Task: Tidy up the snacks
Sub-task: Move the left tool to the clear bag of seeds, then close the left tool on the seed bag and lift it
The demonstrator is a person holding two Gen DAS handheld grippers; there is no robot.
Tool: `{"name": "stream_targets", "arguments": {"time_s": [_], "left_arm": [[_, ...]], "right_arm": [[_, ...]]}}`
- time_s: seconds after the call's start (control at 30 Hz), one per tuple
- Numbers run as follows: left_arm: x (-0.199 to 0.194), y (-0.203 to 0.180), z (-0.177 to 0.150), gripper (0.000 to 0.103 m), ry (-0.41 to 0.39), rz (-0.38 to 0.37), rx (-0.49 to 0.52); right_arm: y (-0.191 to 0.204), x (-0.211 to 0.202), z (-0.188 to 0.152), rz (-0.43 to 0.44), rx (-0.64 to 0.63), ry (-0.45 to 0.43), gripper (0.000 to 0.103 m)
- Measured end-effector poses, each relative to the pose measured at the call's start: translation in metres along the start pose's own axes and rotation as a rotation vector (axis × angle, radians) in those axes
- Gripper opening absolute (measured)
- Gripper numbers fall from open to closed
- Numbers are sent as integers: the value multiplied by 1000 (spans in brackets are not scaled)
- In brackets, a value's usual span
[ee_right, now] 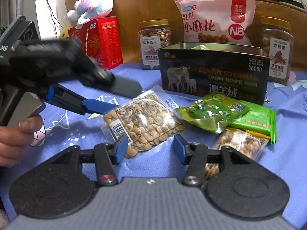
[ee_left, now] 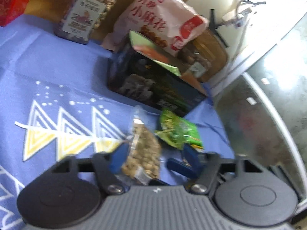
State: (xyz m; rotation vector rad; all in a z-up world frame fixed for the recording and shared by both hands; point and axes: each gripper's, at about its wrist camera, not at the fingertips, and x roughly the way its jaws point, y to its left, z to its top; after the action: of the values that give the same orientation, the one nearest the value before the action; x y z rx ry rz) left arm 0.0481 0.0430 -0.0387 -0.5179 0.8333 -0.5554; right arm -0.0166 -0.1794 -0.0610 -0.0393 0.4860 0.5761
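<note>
A clear packet of split nuts [ee_right: 145, 120] lies on the blue cloth in front of an open black tin [ee_right: 213, 72]. My right gripper [ee_right: 150, 149] is open, and the packet's near end lies between its blue pads without being squeezed. My left gripper [ee_right: 128, 99] comes in from the left, with one blue finger [ee_right: 99, 105] at the packet's far-left end. In the left wrist view the packet [ee_left: 143, 151] sits between the left gripper's [ee_left: 154, 159] fingers, against the left pad and apart from the right one. A green packet [ee_right: 211, 113] lies just right of the nuts.
A flat green packet [ee_right: 257, 118] and a small nut packet [ee_right: 241, 143] lie at the right. Behind the tin stand a pink bag [ee_right: 214, 17], two nut jars [ee_right: 154, 42] [ee_right: 278, 49] and a red box [ee_right: 99, 42] with a plush toy [ee_right: 94, 3] on it. The table's right edge [ee_left: 211, 95] is close.
</note>
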Motion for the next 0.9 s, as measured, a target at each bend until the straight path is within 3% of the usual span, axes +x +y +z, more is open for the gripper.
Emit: {"name": "stream_targets", "arguments": {"time_s": [0.07,0.2,0.3,0.37,0.43,0.63,0.9], "left_arm": [[7,5,1,18,10,49,-17],[10,18,-1,17,36,-7,-80],[3,14,-2,15,26,-34,-58],[-3,13,-3,12,20,-46,-52],[-10,15,-5,12,-1,-23,-47],[-41,27,-15,12,-50,-24,-54],[-74,35,-32,13,-104,8,-49]], "right_arm": [[0,-1,0,1,5,-1,57],[6,0,0,23,-28,17,87],[25,8,-1,-14,-149,57,91],[30,10,0,-4,-166,53,85],[33,11,1,-11,-173,38,66],[58,15,-1,-9,-256,3,45],[88,16,-3,22,-352,-31,31]]}}
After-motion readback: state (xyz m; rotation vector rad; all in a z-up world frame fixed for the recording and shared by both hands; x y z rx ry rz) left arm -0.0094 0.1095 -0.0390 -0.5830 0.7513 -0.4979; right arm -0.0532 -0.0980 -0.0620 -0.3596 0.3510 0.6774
